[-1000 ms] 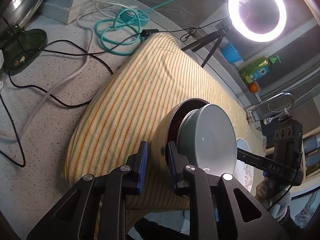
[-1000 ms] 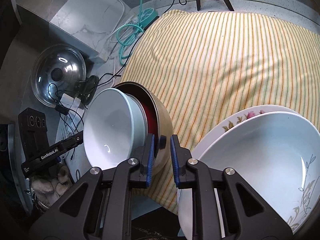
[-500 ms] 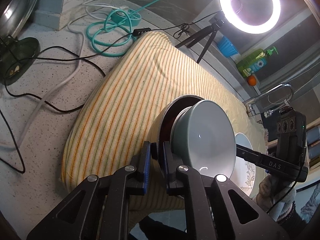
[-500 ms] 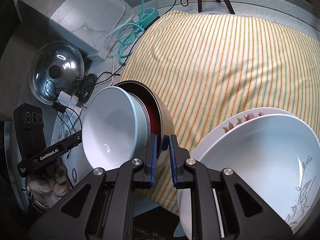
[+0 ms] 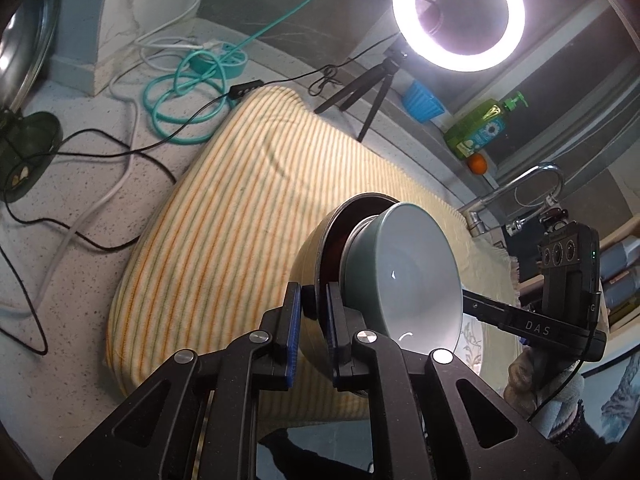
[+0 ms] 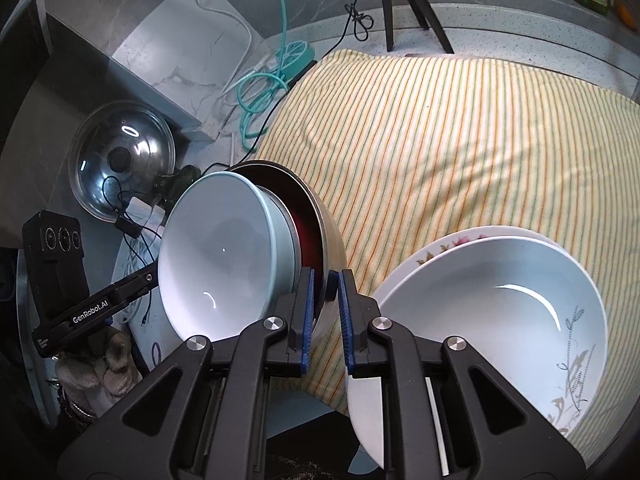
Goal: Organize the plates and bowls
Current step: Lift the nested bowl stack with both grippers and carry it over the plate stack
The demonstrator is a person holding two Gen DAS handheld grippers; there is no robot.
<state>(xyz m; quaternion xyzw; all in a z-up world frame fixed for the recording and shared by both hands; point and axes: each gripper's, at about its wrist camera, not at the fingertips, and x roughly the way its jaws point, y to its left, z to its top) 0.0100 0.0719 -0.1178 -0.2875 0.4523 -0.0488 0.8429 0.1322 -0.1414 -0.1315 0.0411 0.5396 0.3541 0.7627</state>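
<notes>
I am gripping the rim of the metal bowl [image 5: 316,256] with my left gripper [image 5: 310,320], its blue pads pinching the rim wall from inside and outside. My right gripper [image 6: 325,312] is clamping the same rim on the opposite side, jaws nearly together with only the thin wall between them. The bowl is tipping on its side, its dark red inside facing me, and the pale green bowl [image 6: 224,256] is nesting in it, tilted the same way. I think the pair is hanging clear of the striped towel [image 6: 440,140], though the bowl's underside is hidden. Just to the right, the white bowl [image 6: 492,304] is sitting inside the flowered plate [image 6: 448,242] on the towel's near edge. A ring light [image 5: 458,16] is shining behind the towel.
</notes>
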